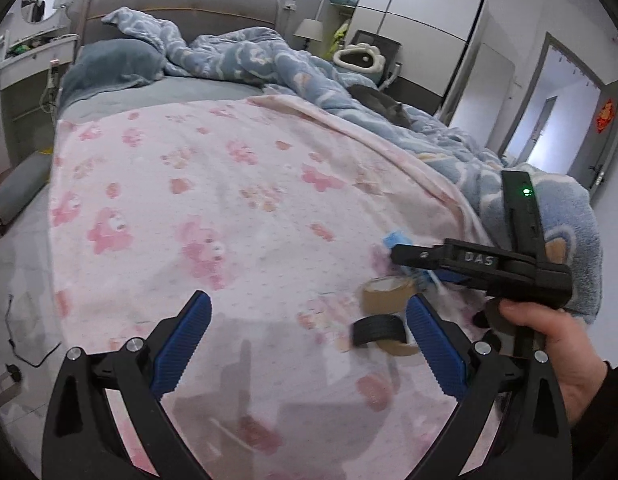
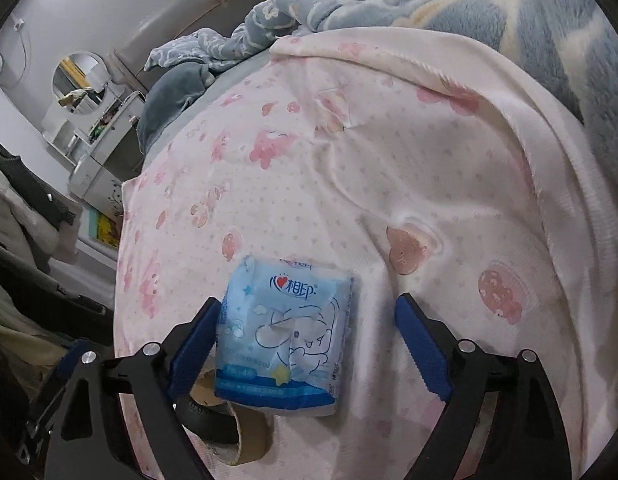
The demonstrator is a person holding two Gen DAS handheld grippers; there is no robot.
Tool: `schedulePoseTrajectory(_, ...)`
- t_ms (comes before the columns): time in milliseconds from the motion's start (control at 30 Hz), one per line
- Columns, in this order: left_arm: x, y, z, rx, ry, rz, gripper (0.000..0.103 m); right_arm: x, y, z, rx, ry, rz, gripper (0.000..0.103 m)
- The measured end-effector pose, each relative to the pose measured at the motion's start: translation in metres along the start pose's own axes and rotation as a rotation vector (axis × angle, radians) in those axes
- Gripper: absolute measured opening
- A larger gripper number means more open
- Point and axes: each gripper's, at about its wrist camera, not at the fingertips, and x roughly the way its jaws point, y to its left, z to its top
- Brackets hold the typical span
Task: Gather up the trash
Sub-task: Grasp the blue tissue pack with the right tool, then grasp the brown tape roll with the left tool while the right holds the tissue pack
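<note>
Bedroom with a grey headboard [image 1: 181,0], a wardrobe [image 1: 417,12] in the far corner and a doorway [image 1: 561,108] at the right; bed [image 2: 449,184] spread with a pink bear-print blanket, a rumpled blue quilt [image 1: 245,56] bunched toward the pillows.

Lying near the blanket's edge: a blue-and-white tissue pack [image 2: 285,332], and just beside it a brown cardboard tape core [image 1: 387,294] and a black ring [image 1: 379,330], partly tucked under the pack in the right wrist view.

Right claw [image 2: 305,344] hovering low over the tissue pack, jaws spread wide, left pad touching or almost touching the pack's edge, right pad well apart from it. Gripping nothing yet.

Left claw [image 1: 309,342] hanging over bare blanket, jaws also spread wide, holding nothing, tape core and ring just off its right finger. Right hand [image 1: 557,344] wrapped around the other tool's handle.

Judging progress: barely started, or at least nothing secured at this moment. No bin or bag showing in either view, so impossible to tell whether anything is already collected. Seemingly lining up for a first pinch on the tissue pack. Remaining, by the look of it: closing on the pack, lifting it, then clearing the tape core and the ring, and carrying all of it to wherever the trash goes.

Soft, crinkly wrapper likely deforming under the pads; centring before squeezing probably wise.
</note>
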Motion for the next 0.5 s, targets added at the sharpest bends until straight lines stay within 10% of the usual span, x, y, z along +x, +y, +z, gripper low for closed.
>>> schedulePoseTrajectory(500, 0.026, -0.008, 0.004, -0.038, 0.023, -0.010, 0.099, -0.029, -0.005, 0.007, 0.005, -0.068, 0.036, 0.078)
